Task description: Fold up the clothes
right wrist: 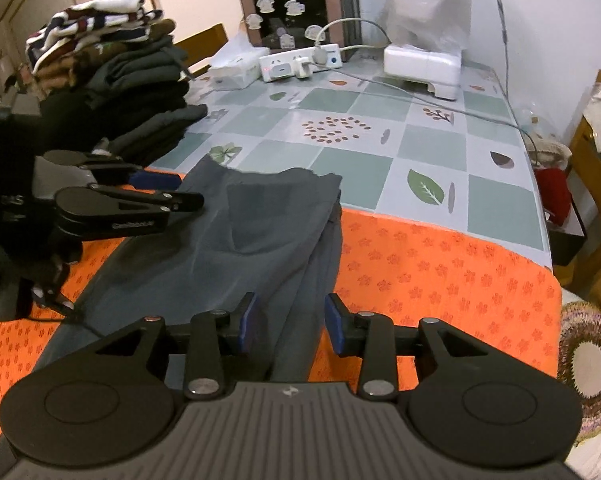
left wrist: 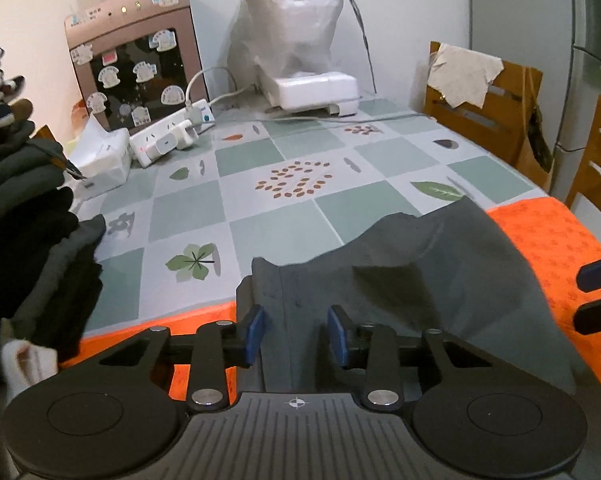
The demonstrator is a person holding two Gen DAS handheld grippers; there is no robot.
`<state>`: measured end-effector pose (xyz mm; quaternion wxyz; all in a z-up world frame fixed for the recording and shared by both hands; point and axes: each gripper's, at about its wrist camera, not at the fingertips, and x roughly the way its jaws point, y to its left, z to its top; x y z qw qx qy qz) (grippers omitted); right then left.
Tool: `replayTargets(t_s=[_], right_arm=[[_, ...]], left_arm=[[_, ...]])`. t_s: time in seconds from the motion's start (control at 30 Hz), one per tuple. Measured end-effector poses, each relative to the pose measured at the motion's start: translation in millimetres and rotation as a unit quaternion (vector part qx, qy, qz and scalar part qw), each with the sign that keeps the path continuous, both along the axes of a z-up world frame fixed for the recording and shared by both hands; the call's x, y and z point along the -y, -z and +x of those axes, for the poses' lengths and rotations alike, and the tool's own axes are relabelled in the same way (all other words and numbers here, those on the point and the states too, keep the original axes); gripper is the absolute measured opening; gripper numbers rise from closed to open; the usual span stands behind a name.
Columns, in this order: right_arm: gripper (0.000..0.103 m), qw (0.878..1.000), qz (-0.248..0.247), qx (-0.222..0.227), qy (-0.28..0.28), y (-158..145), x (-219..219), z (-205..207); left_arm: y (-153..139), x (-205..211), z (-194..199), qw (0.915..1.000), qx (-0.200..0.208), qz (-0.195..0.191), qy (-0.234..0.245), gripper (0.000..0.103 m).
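Grey trousers (right wrist: 260,232) are lying half-folded on the orange cloth (right wrist: 440,272), both claws, left (left wrist: 296,334) and right (right wrist: 290,322), hovering released over them, needing even edge pinches.

A checked tablecloth (left wrist: 188,208) with leaf prints covers the table. At its far edge stand a pink cabinet (left wrist: 136,76) dotted with stickers, a white power strip (left wrist: 172,136) with 2 plugs, a tissue box (left wrist: 104,160) and a bag-covered white appliance (left wrist: 304,60). Wooden chairs (left wrist: 484,108) stand right.
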<state>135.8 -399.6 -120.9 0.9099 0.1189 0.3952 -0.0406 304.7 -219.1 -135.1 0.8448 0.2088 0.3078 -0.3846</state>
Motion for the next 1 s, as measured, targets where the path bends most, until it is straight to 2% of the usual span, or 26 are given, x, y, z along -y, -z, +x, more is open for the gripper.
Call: replayTargets(t_s=[0.03,0.07,0.13,0.2,0.27,0.3,0.33,0.43,0.63,0.7,0.8,0.87,1.0], right_arm=[[0.043,1.000,0.003,0.001,0.004,0.9,2.2,2.1],[0.043,1.000,0.006,0.002,0.007,1.8,4.4,4.3],[0.044,1.000,0.010,0.004,0.013,3.1,8.4,9.1],[0.045,1.000,0.012,0.008,0.012,4.8,10.9,15.2],[0.046,1.000,0.011,0.011,0.009,7.0,12.6,21.8],[0.047,1.000,0.009,0.012,0.007,8.4,12.9,25.2],[0.048,1.000,0.008,0.012,0.003,10.8,12.8,29.6],[0.050,1.000,-0.003,0.010,-0.003,19.2,12.7,41.0],[0.050,0.997,-0.056,0.007,0.057,29.3,21.2,50.2],[0.050,0.996,-0.054,0.015,0.064,24.9,24.6,48.7],[0.050,0.998,-0.035,0.040,0.033,18.2,24.2,49.0],[0.050,0.998,-0.027,0.055,-0.004,15.0,18.7,52.9],[0.050,0.997,-0.056,0.049,-0.033,11.7,1.8,65.4]], left_arm=[[4.3,2.0,2.3,1.0000,0.002,0.006,0.000,0.033],[8.6,3.9,4.6,0.9999,0.004,0.012,0.000,0.015],[13.7,1.8,6.6,0.9999,0.014,0.009,-0.003,0.013],[12.8,-5.2,7.8,0.9996,0.017,-0.010,-0.017,0.013],[11.5,-13.2,10.1,0.9989,0.008,-0.033,-0.033,0.013],[10.4,-20.3,14.2,0.9971,-0.011,-0.060,-0.046,0.013],[9.4,-27.6,18.4,0.9940,-0.031,-0.087,-0.060,0.013],[11.9,-41.1,31.8,0.9849,-0.071,-0.111,-0.113,0.014],[4.8,-57.9,35.4,0.9696,-0.087,-0.160,-0.164,0.015],[0.1,-63.7,37.7,0.9639,-0.094,-0.182,-0.169,0.016],[-7.9,-66.0,36.5,0.9629,-0.098,-0.191,-0.163,0.020],[-13.3,-67.8,31.4,0.9640,-0.099,-0.192,-0.155,0.026],[-25.5,-74.6,15.2,0.9691,-0.090,-0.187,-0.133,0.038]])
